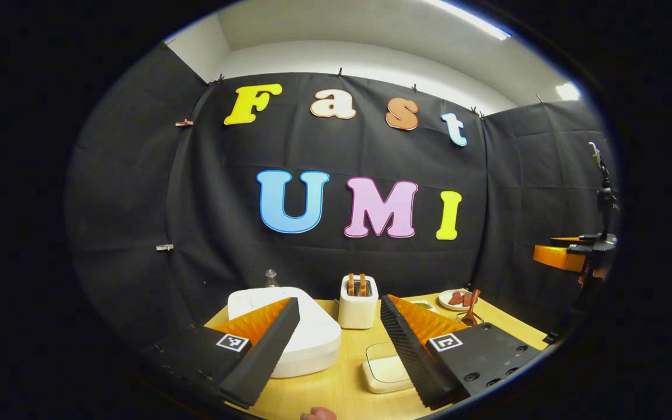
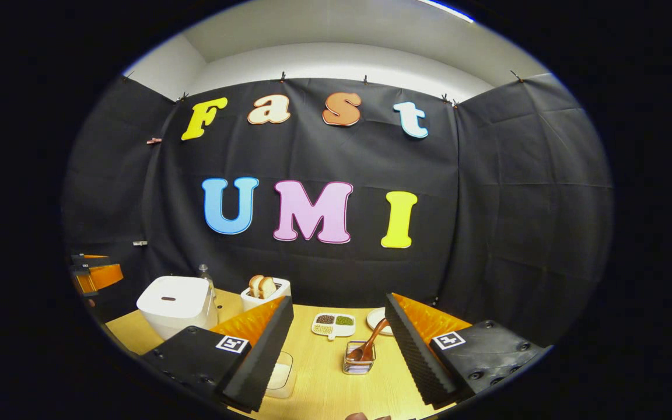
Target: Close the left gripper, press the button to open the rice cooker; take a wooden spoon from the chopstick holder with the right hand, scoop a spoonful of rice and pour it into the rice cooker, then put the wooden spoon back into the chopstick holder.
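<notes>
While both grippers hover above the wooden table (image 2: 324, 385), nothing is held in either. The left gripper (image 1: 336, 350) has its jaws spread wide, empty, with the white rice cooker (image 1: 307, 338) just below its near finger, lid down. The right gripper (image 2: 336, 356) is likewise wide open and empty. The rice cooker (image 2: 175, 306) stands at the table's far left in the right gripper view. Right of it, past a toaster (image 2: 263, 291) with bread, the wooden spoon (image 2: 368, 344) leans in the chopstick holder (image 2: 359, 359); a clear container of rice (image 2: 280, 373) sits nearer.
</notes>
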`<state>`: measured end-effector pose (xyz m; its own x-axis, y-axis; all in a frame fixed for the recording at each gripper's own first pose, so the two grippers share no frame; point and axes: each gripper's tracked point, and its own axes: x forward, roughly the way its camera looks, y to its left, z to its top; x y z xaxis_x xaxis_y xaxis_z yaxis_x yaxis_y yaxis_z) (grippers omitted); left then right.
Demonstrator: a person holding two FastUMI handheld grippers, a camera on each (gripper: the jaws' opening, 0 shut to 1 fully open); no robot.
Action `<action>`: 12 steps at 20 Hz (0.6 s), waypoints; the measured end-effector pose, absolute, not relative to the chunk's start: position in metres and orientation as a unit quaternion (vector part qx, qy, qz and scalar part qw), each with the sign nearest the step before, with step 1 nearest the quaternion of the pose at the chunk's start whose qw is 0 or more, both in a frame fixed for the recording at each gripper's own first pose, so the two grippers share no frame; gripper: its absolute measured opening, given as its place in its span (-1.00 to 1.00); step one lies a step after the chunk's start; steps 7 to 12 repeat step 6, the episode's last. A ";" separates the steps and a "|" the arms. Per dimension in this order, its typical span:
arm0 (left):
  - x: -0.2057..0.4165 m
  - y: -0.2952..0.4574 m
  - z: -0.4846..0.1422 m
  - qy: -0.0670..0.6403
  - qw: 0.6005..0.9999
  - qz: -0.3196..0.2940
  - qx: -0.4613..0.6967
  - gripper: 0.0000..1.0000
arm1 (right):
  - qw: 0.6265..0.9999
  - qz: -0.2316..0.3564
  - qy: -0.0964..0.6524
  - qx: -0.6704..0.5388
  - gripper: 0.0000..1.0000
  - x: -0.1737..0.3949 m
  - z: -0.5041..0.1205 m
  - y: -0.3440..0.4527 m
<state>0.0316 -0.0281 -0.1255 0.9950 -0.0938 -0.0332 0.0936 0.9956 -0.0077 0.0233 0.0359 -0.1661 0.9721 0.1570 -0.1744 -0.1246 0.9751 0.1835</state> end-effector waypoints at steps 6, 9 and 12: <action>0.033 -0.029 -0.126 0.020 0.998 -0.054 -0.001 0.92 | 0.990 0.074 0.095 0.074 0.97 0.019 -0.165 0.044; 0.033 -0.029 -0.126 0.020 0.998 -0.054 -0.001 0.92 | 0.990 0.074 0.095 0.074 0.97 0.019 -0.165 0.044; 0.033 -0.029 -0.126 0.020 0.998 -0.054 -0.001 0.92 | 0.990 0.074 0.095 0.074 0.97 0.019 -0.165 0.044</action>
